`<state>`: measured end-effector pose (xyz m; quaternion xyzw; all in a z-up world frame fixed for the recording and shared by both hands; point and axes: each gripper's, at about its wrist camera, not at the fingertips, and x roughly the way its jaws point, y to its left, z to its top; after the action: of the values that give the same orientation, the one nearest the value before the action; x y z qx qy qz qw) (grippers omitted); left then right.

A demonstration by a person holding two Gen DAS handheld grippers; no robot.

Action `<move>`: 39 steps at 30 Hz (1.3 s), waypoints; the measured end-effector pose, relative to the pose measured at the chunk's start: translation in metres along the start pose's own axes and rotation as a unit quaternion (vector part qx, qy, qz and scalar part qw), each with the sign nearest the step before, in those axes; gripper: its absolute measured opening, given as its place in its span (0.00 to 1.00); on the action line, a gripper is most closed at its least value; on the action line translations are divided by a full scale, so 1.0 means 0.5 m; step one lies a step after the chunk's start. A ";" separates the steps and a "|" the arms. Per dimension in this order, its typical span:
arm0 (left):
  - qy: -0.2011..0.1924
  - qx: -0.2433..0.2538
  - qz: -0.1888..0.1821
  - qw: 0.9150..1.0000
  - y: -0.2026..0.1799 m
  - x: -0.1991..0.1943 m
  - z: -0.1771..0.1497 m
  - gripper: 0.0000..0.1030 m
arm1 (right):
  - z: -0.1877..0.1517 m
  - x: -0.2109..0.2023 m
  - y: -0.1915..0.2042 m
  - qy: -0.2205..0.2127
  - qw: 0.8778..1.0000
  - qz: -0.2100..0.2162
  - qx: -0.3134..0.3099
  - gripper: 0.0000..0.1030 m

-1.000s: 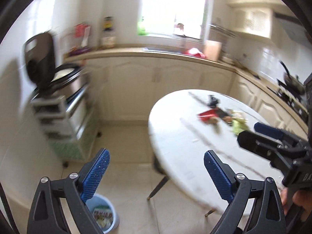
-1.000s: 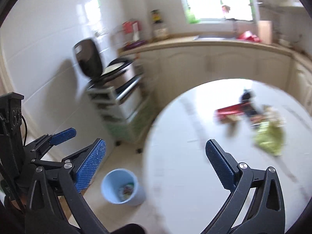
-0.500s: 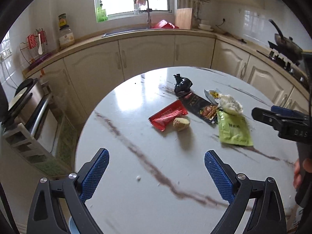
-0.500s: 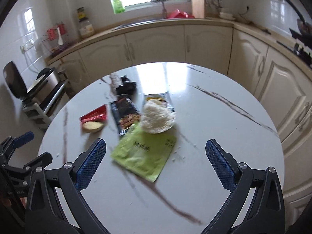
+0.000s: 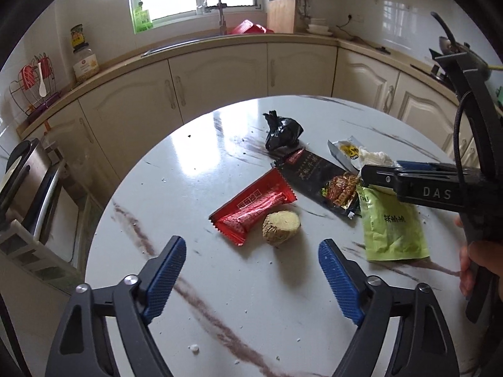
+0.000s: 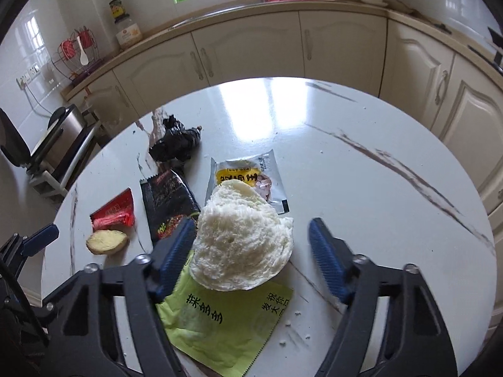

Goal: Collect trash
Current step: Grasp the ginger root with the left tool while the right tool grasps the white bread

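Observation:
Trash lies on a round white marble table (image 5: 201, 163). In the left wrist view I see a red wrapper (image 5: 251, 210), a ginger piece (image 5: 280, 228), a black wrapper (image 5: 320, 179), a crumpled black bag (image 5: 283, 133) and a green packet (image 5: 389, 229). My left gripper (image 5: 251, 279) is open, just short of the ginger and red wrapper. In the right wrist view my right gripper (image 6: 251, 254) is open around a white bun piece (image 6: 242, 245), which lies on the green packet (image 6: 220, 323) and a yellow-grey packet (image 6: 248, 176). The right gripper also shows in the left wrist view (image 5: 418, 185).
Cream kitchen cabinets (image 5: 220, 75) curve behind the table, with a sink and window above. A metal appliance on a rack (image 5: 28, 188) stands at the left. A jar (image 5: 83, 59) and a wire rack (image 5: 34, 84) are on the counter. Crumbs dot the table.
Both grippers swung from the floor and blue bin to the table, then came closer to the trash. The right gripper now straddles the white bun piece.

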<state>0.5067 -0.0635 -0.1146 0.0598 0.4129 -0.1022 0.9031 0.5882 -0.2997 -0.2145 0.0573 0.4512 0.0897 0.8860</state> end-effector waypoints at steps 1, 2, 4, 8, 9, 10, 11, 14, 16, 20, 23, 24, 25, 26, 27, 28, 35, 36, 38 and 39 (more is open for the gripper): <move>0.004 0.003 0.003 1.000 -0.005 0.010 0.003 0.72 | -0.001 -0.002 0.001 -0.001 1.000 0.005 -0.005 0.52; 0.007 0.006 0.002 1.000 -0.007 0.017 0.006 0.65 | -0.002 -0.006 0.002 -0.004 1.000 0.002 -0.009 0.51; 0.010 0.010 0.000 1.000 -0.014 0.030 0.009 0.63 | -0.007 -0.019 0.004 -0.013 1.000 -0.005 -0.024 0.50; 0.015 0.015 0.000 1.000 -0.026 0.049 0.016 0.54 | -0.015 -0.042 -0.012 -0.019 1.000 0.008 -0.018 0.49; 0.017 0.016 -0.003 1.000 -0.029 0.053 0.018 0.54 | -0.017 -0.046 -0.015 -0.019 1.000 0.011 -0.017 0.49; 0.020 0.019 -0.005 1.000 -0.030 0.056 0.019 0.51 | -0.017 -0.051 -0.016 -0.020 1.000 0.014 -0.017 0.49; 0.023 0.020 -0.006 1.000 -0.032 0.060 0.021 0.42 | -0.022 -0.058 -0.017 -0.022 0.999 0.016 -0.017 0.49; 0.023 0.027 -0.015 0.999 -0.034 0.073 0.023 0.23 | -0.027 -0.069 -0.020 -0.023 0.999 0.022 -0.016 0.49; 0.023 0.030 -0.022 0.999 -0.034 0.074 0.023 0.22 | -0.031 -0.084 -0.021 -0.026 0.999 0.029 -0.015 0.49; 0.011 0.016 -0.042 0.999 -0.024 0.047 0.013 0.22 | -0.043 -0.109 -0.014 -0.031 0.999 0.036 -0.018 0.49; -0.002 0.010 -0.054 0.998 -0.018 0.006 -0.004 0.21 | -0.055 -0.134 0.001 -0.035 0.998 0.043 -0.022 0.49; -0.008 0.006 -0.056 0.998 -0.014 -0.012 -0.012 0.21 | -0.060 -0.144 0.012 -0.036 0.998 0.047 -0.025 0.49; -0.014 0.002 -0.058 0.998 -0.009 -0.028 -0.018 0.21 | -0.065 -0.154 0.021 -0.039 0.998 0.051 -0.027 0.49; -0.018 -0.001 -0.062 0.998 -0.003 -0.048 -0.027 0.21 | -0.071 -0.166 0.034 -0.040 0.997 0.055 -0.031 0.49; -0.025 -0.005 -0.066 0.998 0.003 -0.071 -0.038 0.21 | -0.075 -0.173 0.046 -0.041 0.997 0.058 -0.034 0.49; -0.032 -0.008 -0.067 0.997 0.009 -0.094 -0.049 0.21 | -0.080 -0.184 0.061 -0.045 0.996 0.063 -0.038 0.49; -0.068 -0.041 -0.067 0.995 0.095 -0.251 -0.156 0.21 | -0.128 -0.256 0.201 -0.057 0.990 0.104 -0.076 0.49; -0.072 -0.046 -0.063 0.994 0.110 -0.269 -0.172 0.21 | -0.138 -0.266 0.233 -0.056 0.988 0.114 -0.085 0.49; -0.081 -0.061 -0.055 0.993 0.152 -0.311 -0.218 0.21 | -0.155 -0.278 0.292 -0.056 0.985 0.128 -0.104 0.49; -0.083 -0.067 -0.053 0.993 0.170 -0.328 -0.239 0.21 | -0.162 -0.280 0.318 -0.053 0.983 0.135 -0.111 0.49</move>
<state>0.3343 0.0641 -0.0662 -0.0317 0.3455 -0.1264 0.9293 0.4250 -0.1720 -0.1225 0.0240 0.3788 0.2546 0.8895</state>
